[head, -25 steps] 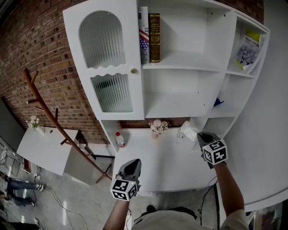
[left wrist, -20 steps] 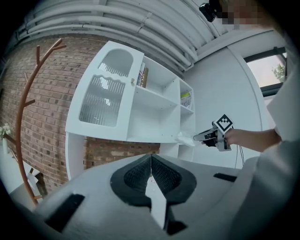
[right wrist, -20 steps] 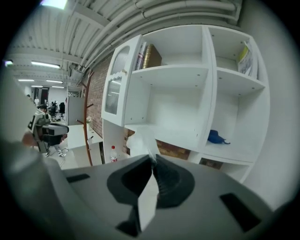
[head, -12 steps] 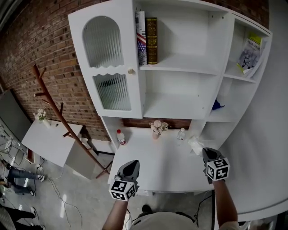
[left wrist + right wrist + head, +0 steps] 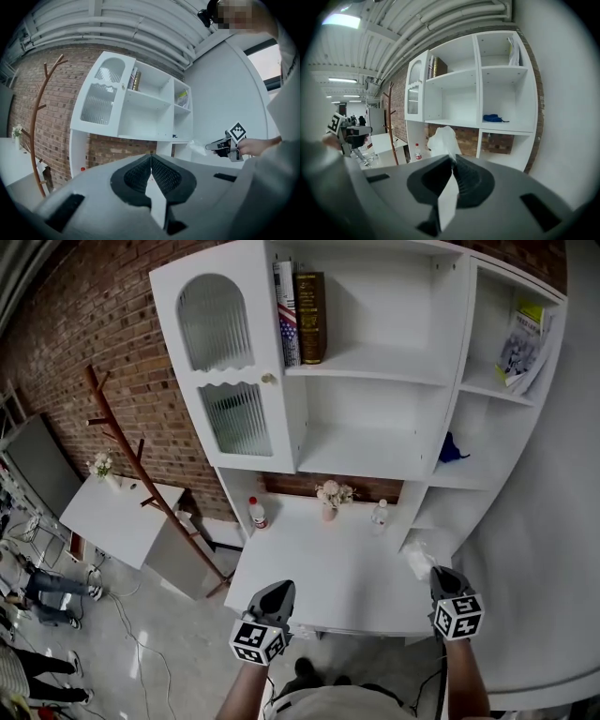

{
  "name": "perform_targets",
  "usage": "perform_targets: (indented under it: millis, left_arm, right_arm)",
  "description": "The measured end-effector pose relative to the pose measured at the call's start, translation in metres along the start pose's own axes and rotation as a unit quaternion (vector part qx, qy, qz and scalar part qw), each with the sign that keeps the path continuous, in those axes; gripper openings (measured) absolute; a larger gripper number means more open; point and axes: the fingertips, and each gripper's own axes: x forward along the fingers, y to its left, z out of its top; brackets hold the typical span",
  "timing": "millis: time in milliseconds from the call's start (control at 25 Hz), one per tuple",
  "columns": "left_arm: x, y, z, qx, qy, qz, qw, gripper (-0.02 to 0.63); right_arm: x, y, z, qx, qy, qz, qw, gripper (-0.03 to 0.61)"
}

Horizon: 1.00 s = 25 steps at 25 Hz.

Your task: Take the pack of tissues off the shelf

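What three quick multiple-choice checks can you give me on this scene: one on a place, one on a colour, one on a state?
1. Where is the pack of tissues?
A. On the top shelf.
B. In the right gripper, off the shelf unit.
C. On the floor.

2. What colour is the thing lying in the right-hand middle compartment?
A. Blue.
B. Red.
C. Yellow.

3. How is the left gripper?
A. Wide open.
B. Shut on a cloth.
C. Shut, with nothing between its jaws.

Answers:
1 B: the white pack sticks out of the right gripper's closed jaws, in front of the shelves.
2 A: it shows blue against the white compartment.
3 C: its jaws meet and nothing sits between them.
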Motion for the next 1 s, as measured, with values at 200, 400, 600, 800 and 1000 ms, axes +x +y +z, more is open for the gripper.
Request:
perform_targets:
  millis: [200,400,600,800,1000]
  left_arm:
    - [-0.016,-0.010,-0.010,-0.001,0.003,0.019,0.9998,0.026]
    - [-0.029,-0.013,-0.011,0.007,0.004,0.025,0.9996,0.026]
    - [-0.038,-0.003,-0.009,0.011,0.002,0.023,0.9997,0.026]
    - [-0.047,0.009,0.000,0.023,0.003,0.012,0.9997,0.026]
    - [-0.056,0.031,0.004,0.028,0.003,0.007,0.9996,0.026]
  right_arm:
    - [-0.010,0.008,-0.017,-0.006,0.001,0.014,1.000,0.031]
    - [-0.016,0.022,-0.018,-0.007,-0.008,0.028,1.000,0.031]
    - [-0.022,0.043,-0.014,0.002,-0.025,0.032,0.999,0.031]
    - [-0.023,0.061,-0.008,0.013,-0.035,0.022,0.999,0.031]
    - [-0.024,0.075,0.000,0.019,-0.045,0.008,0.999,0.031]
